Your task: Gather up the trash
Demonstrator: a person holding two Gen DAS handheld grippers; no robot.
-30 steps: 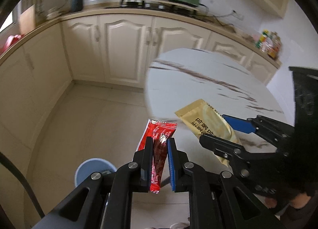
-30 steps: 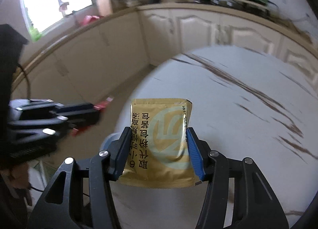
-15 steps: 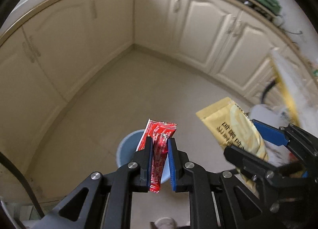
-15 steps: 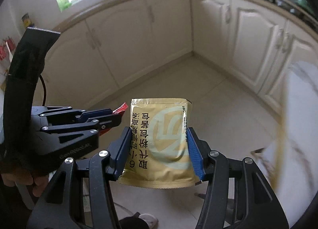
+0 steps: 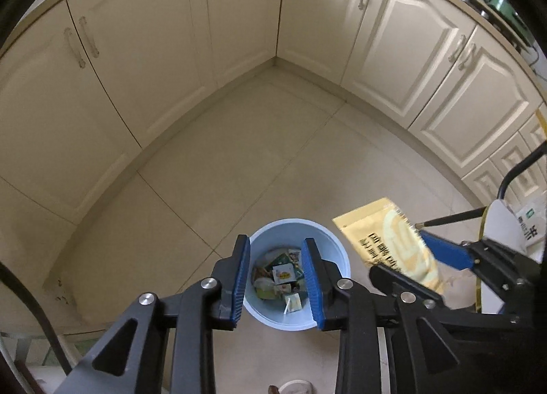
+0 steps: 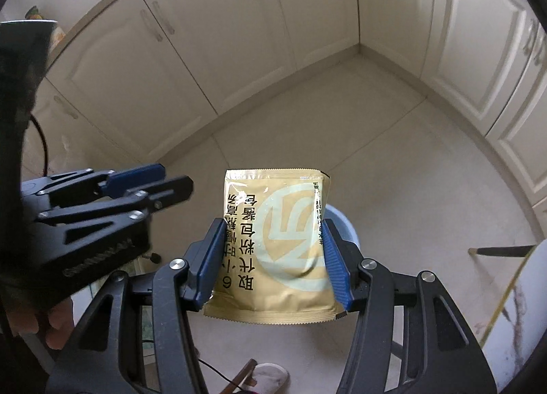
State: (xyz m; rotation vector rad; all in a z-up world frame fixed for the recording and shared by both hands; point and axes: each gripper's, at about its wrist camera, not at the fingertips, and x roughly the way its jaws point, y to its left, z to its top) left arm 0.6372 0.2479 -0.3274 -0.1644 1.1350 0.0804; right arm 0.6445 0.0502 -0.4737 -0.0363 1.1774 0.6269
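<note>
A light blue trash bin point(image 5: 336, 250) stands on the tiled floor, holding several small wrappers. Straight above it hangs my left gripper point(image 5: 275, 250), its jaws opening with nothing between them; the red sachet is out of sight. My right gripper point(image 6: 273, 233) is shut on a gold snack packet point(image 6: 273, 243) with dark printed characters. In the left wrist view that gold packet point(image 5: 386, 240) and the right gripper point(image 5: 403, 254) hover just right of the bin. In the right wrist view the left gripper point(image 6: 171, 178) sits at the left, and the bin's rim point(image 6: 342, 219) peeks out behind the packet.
Cream cabinet doors point(image 5: 239, 18) wrap around the corner of the floor. A dark chair leg point(image 6: 502, 251) and the marble table's edge point(image 6: 519, 308) lie at the right. A hand point(image 6: 51, 322) holds the left gripper. A shoe point(image 6: 270, 373) shows at the bottom.
Both grippers swung from the table down over the floor bin. The left jaws parted and the red sachet left them. The right gripper kept its hold on the gold packet.
</note>
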